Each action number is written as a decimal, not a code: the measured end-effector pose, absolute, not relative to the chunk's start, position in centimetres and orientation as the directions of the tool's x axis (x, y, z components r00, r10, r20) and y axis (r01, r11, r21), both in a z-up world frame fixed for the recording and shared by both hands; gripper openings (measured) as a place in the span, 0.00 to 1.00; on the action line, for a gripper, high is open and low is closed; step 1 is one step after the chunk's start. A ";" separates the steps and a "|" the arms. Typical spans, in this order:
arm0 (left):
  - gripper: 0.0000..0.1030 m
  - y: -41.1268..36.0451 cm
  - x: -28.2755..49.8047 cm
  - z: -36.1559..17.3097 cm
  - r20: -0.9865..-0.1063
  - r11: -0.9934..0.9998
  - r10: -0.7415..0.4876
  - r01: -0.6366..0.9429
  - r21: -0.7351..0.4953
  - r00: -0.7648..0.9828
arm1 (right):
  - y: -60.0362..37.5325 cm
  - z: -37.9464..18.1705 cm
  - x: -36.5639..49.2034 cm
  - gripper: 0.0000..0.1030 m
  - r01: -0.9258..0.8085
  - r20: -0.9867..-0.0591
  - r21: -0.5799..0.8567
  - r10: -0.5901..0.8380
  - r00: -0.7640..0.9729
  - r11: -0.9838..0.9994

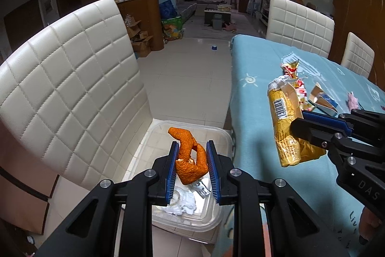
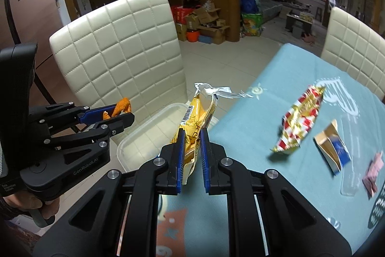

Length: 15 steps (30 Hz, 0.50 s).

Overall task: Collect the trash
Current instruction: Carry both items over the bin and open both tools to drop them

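Observation:
My left gripper point(image 1: 191, 148) is shut on an orange peel point(image 1: 190, 158) and holds it above a clear plastic bin point(image 1: 216, 136) on the white chair seat. The bin holds white crumpled trash point(image 1: 182, 204). My right gripper point(image 2: 191, 134) is shut on a yellow snack wrapper point(image 2: 196, 117) and holds it up at the table's left edge, near the bin point(image 2: 144, 131). In the left wrist view the right gripper point(image 1: 297, 122) and wrapper point(image 1: 286, 124) show at the right. On the blue tablecloth lie a red-and-gold wrapper point(image 2: 300, 119), a small torn carton point(image 2: 333, 148) and a pink scrap point(image 2: 373, 170).
A white quilted chair point(image 1: 67, 78) stands left of the table point(image 1: 252, 93), with its back behind the bin. Two more white chairs point(image 1: 298, 23) stand at the table's far side. Tiled floor lies beyond. A clear plastic piece point(image 2: 349, 182) lies near the pink scrap.

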State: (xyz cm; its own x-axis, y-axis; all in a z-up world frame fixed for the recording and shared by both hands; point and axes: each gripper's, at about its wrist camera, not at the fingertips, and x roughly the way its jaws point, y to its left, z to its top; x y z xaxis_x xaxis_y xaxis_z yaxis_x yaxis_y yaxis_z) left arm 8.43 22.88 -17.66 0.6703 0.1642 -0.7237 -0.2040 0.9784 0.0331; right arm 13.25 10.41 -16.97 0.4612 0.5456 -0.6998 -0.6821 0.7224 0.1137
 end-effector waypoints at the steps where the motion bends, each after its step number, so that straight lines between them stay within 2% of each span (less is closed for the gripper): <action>1: 0.23 23.1 8.5 -17.6 -0.723 0.978 0.168 -0.207 0.035 0.670 | 10.8 -16.9 13.4 0.15 -0.683 -0.697 0.113 0.548 0.462 0.721; 10: 0.24 25.2 9.1 -17.8 -0.722 0.969 0.194 -0.244 0.035 0.665 | 13.4 -16.2 14.7 0.15 -0.710 -0.683 0.087 0.561 0.469 0.699; 12: 0.24 25.5 9.3 -18.0 -0.722 0.967 0.197 -0.252 0.033 0.663 | 13.8 -16.2 15.2 0.19 -0.715 -0.686 0.097 0.567 0.456 0.692; 14: 0.24 25.8 9.4 -18.2 -0.725 0.966 0.197 -0.257 0.029 0.660 | 14.1 -16.4 15.8 0.33 -0.719 -0.698 0.120 0.573 0.429 0.684; 15: 0.24 25.9 9.6 -18.3 -0.727 0.966 0.196 -0.258 0.027 0.658 | 14.1 -16.5 16.0 0.53 -0.704 -0.696 0.106 0.559 0.452 0.702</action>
State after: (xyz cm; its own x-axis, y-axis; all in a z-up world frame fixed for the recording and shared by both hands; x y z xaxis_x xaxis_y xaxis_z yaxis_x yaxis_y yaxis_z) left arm 9.56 25.91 -18.32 0.6578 0.1964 -0.7271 -0.2582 0.9657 0.0272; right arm 16.02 14.09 -16.50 0.4516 0.5588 -0.6955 -0.7044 0.7017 0.1064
